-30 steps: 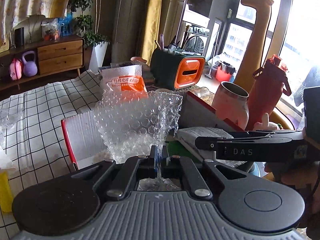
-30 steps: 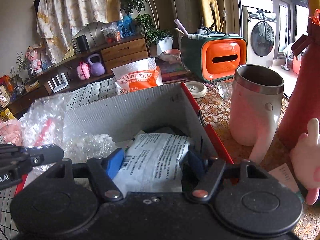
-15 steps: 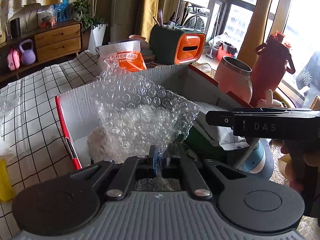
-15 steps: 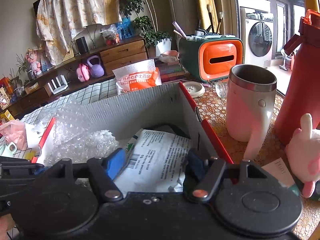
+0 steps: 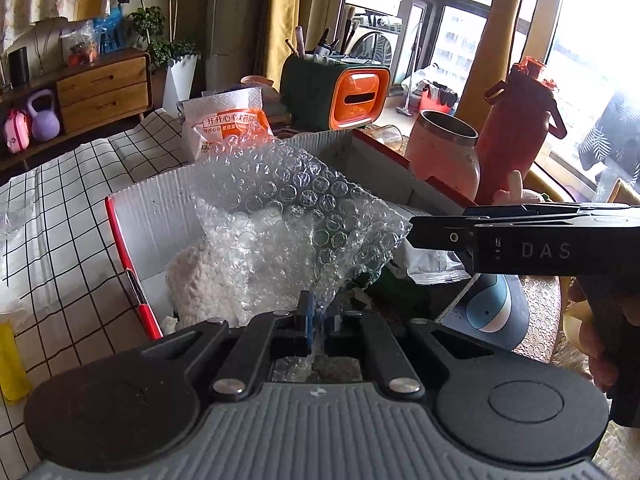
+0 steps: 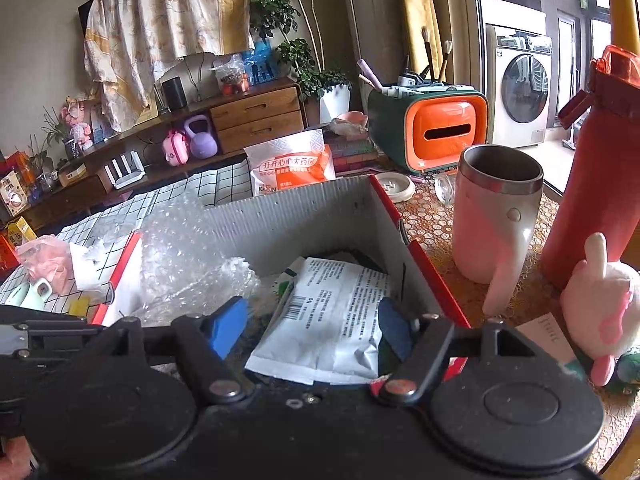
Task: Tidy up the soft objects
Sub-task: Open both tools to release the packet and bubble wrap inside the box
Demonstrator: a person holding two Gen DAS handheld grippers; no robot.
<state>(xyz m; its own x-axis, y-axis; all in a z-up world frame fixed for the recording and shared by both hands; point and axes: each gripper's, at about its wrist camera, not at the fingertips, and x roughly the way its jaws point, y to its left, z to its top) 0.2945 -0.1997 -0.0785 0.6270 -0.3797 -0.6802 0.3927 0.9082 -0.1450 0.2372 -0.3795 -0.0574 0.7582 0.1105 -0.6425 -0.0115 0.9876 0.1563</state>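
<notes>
The left gripper (image 5: 316, 316) is pinched tight on 1 bottom corner of the bubble wrap (image 5: 296, 220), a light, floppy, springy sheet hanging over the box's (image 5: 160, 204) left end, while the right gripper (image 6: 316, 326) gapes wide, holding nothing.

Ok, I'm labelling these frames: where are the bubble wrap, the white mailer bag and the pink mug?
bubble wrap (image 5: 296, 216), left wrist view, middle of the sheet.
white mailer bag (image 6: 332, 320), right wrist view, printed face.
pink mug (image 6: 492, 232), right wrist view, side wall.
</notes>
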